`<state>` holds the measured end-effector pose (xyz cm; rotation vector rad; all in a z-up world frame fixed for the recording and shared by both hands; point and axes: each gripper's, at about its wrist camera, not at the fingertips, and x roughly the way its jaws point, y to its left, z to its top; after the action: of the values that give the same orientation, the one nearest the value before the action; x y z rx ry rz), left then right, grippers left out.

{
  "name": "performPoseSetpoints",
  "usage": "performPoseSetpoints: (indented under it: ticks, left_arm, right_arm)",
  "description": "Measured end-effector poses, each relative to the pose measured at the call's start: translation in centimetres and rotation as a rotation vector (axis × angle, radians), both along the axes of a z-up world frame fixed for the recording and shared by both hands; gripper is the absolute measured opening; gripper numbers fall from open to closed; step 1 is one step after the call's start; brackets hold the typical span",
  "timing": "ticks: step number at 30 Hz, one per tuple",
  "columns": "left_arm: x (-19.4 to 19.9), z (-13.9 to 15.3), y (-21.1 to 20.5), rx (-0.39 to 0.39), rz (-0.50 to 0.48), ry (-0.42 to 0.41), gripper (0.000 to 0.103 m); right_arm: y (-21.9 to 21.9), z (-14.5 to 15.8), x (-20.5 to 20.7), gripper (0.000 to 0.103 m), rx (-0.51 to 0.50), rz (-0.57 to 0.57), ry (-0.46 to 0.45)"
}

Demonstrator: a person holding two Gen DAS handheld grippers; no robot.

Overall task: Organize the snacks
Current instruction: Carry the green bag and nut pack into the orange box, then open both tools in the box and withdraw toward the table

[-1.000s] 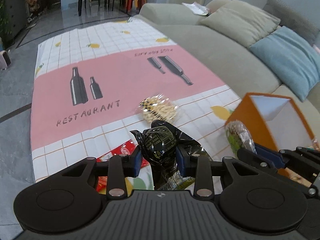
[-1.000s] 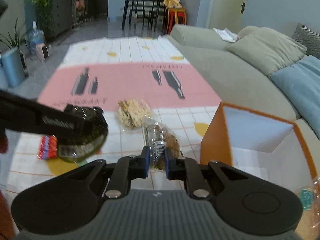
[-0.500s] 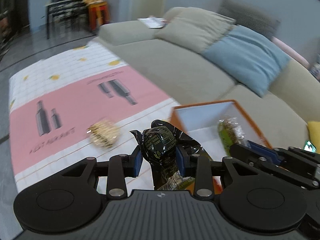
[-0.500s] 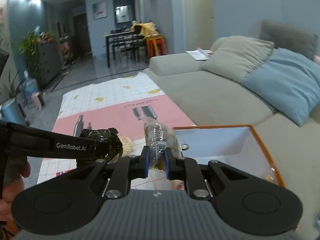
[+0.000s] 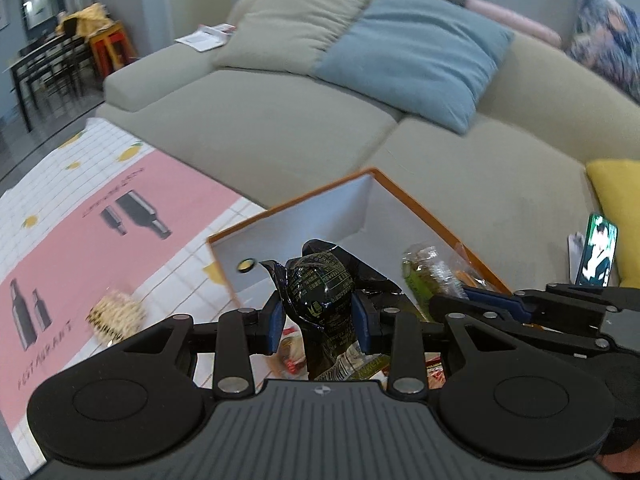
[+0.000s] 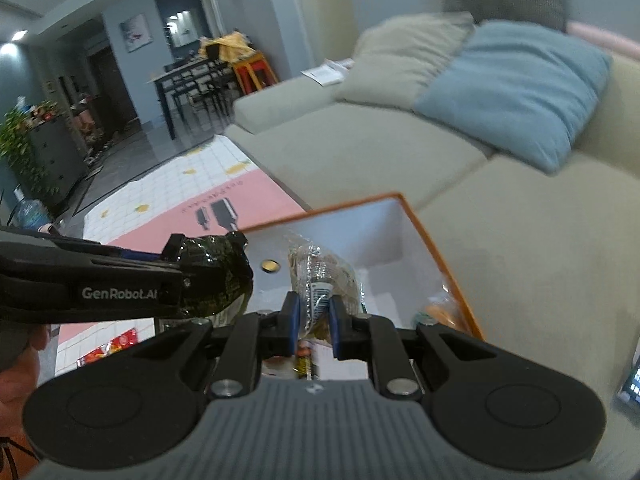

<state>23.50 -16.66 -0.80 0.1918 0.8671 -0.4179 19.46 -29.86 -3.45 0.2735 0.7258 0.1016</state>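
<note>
**Two snacks held over the orange box**

We have a packet in each gripper. In our left gripper [image 5: 319, 315] sits a dark, glossy snack packet [image 5: 320, 296], black-green foil with fine yellow print, puffed round like a ball. The blue pads [image 5: 275, 320] pinch it at its sides, so the fingers stand a little apart with the packet filling the gap. Its long axis runs up and down in the left wrist view: the crimped, pointed end rises above the fingertips and the rest trails down toward the gripper body.

In our right gripper [image 6: 313, 318] we hold a clear packet [image 6: 322, 276] with brown, nutty pieces inside and a small white label. The fingers press nearly together on its thin lower edge. This one too stands lengthwise, with its bulk rising beyond the fingertips and tilted slightly to the left.

Both packets hang above the open box [image 5: 416, 204], orange outside, white inside, standing beside the grey sofa [image 5: 280, 128]. A few wrapped snacks lie at its bottom, though we can't make them out clearly. On the pink-and-white mat [image 5: 80, 220], a pale packet [image 5: 116, 314] lies to the left of the box, and a red one [image 6: 110, 346] shows in the right wrist view.
</note>
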Motion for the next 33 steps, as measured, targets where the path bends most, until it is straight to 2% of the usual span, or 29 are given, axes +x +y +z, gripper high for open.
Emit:
performPoseSetpoints:
  ticks: [7, 15, 21, 30, 33]
  left_arm:
    - [1.9, -2.8, -2.6, 0.069, -0.038, 0.076, 0.039]
    - [4.2, -6.4, -3.8, 0.159, -0.036, 0.188, 0.039]
    - [4.8, -8.2, -4.3, 0.194, -0.048, 0.251, 0.039]
    - [5.4, -9.5, -4.8, 0.231, -0.049, 0.3, 0.04]
    - [5.3, -9.5, -4.8, 0.237, -0.055, 0.299, 0.044]
  right_arm:
    - [-2.6, -3.0, 2.5, 0.012, 0.14, -0.026, 0.095]
    - [-3.1, -5.7, 4.2, 0.013, 0.168, -0.021, 0.176]
    - [-3.0, -7.2, 5.0, 0.013, 0.172, -0.004, 0.233]
    - [-2.9, -8.0, 5.0, 0.014, 0.158, -0.007, 0.266]
    - [-2.7, -8.0, 5.2, 0.015, 0.143, -0.006, 0.267]
